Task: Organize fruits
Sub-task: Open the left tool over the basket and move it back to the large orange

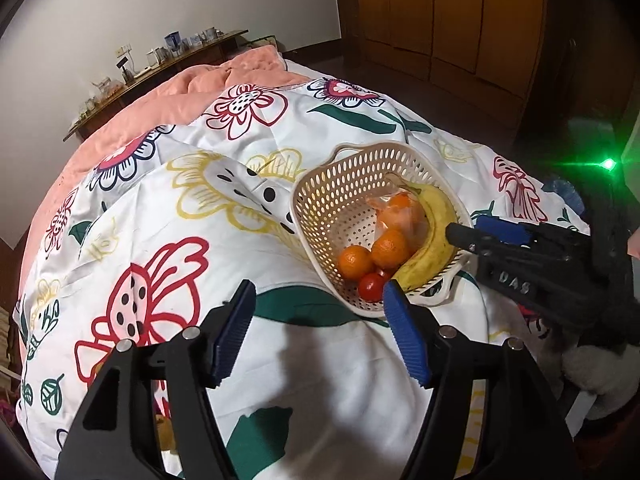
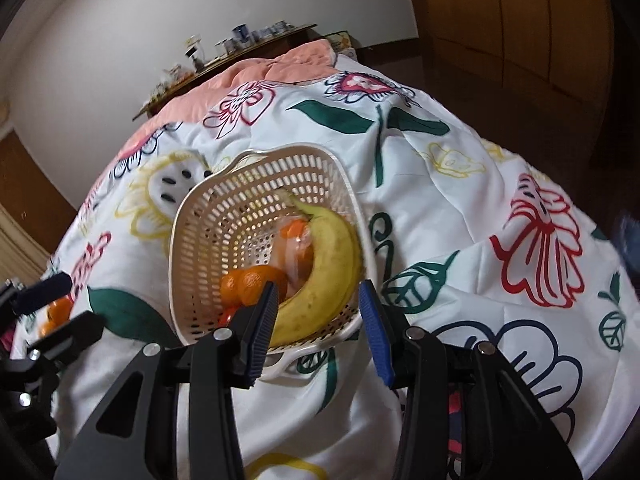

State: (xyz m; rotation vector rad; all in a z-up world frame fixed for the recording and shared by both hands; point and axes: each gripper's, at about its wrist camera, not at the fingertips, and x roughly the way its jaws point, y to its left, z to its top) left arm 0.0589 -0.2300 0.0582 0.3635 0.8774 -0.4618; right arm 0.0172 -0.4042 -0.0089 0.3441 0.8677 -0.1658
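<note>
Covering the bed, floral quilt [image 1: 280, 360] under basket [image 1: 320, 200], wooden wardrobe [image 1: 460, 20] behind, both grippers' fingers wide.

Bed [image 1: 320, 360] under floral quilt [image 1: 192, 216]; cream perforated basket [image 1: 332, 204] rests on quilt; pink blanket [image 1: 192, 92] beyond.

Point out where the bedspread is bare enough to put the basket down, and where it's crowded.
Free: the floral bedspread left of the basket, out toward the pink blanket, and the stretch right of the basket in the right wrist view. Crowded: the basket's near rim, where the banana lies and the open right gripper hangs.
</note>
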